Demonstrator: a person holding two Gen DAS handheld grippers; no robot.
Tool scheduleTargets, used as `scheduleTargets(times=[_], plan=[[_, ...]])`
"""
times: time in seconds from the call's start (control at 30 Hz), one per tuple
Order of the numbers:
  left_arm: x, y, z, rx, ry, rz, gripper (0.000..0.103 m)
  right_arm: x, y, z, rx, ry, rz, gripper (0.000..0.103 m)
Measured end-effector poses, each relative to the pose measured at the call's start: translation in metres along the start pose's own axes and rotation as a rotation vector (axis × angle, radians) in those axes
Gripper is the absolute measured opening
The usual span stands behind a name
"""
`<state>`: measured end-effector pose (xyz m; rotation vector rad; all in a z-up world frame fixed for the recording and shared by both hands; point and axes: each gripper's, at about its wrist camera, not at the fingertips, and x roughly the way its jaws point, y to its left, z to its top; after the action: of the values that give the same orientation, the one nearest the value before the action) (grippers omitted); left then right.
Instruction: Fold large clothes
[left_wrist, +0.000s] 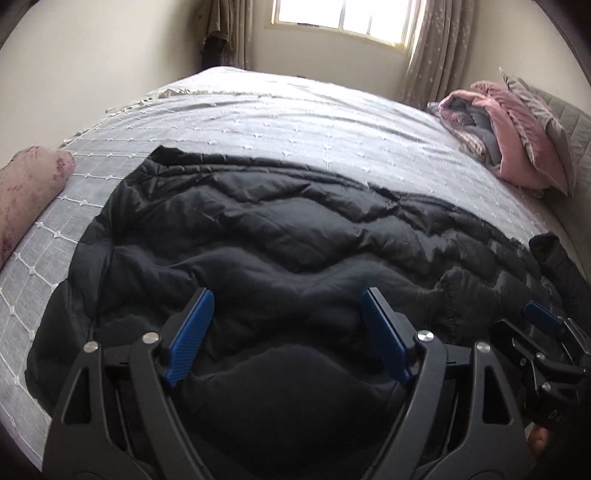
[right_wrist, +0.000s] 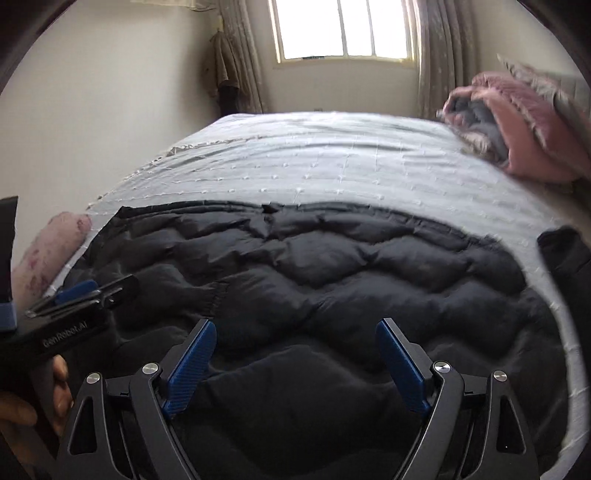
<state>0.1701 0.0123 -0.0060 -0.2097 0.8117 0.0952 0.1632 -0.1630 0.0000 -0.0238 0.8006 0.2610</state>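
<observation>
Both tongs — left tongs and right tongs — hover released above the black puffer jacket spread on the bed.

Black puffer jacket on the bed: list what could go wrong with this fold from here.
1. The black puffer jacket is thick and quilted; the open left gripper and right gripper may pinch only the top layer, or it may spring open.
2. The two grippers are close together, so they could collide.
3. A far fold could reach the pink blankets.
</observation>
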Motion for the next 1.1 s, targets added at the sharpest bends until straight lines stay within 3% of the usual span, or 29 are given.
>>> scheduleTargets(times=[0.3, 0.83, 0.9, 1.0, 1.1], plan=[[0.013, 0.026, -0.001, -0.036, 0.038, 0.094, 0.082, 0.010, -0.018, -0.003, 0.057, 0.029, -0.071, 0.088], [0.022, 0.082, 0.000, -0.141, 0.096, 0.150, 0.083, 0.014, -0.122, -0.012, 0.229, 0.155, -0.295, 0.088], [0.021, 0.091, 0.001, -0.163, 0.098, 0.139, 0.083, 0.011, -0.140, -0.015, 0.295, 0.181, -0.304, 0.088], [0.017, 0.106, 0.006, -0.220, 0.095, 0.111, 0.083, 0.001, -0.167, -0.021, 0.382, 0.189, -0.409, 0.088], [0.001, 0.103, 0.015, -0.225, 0.048, 0.020, 0.079, -0.013, -0.176, -0.019, 0.446, 0.144, -0.445, 0.088]])
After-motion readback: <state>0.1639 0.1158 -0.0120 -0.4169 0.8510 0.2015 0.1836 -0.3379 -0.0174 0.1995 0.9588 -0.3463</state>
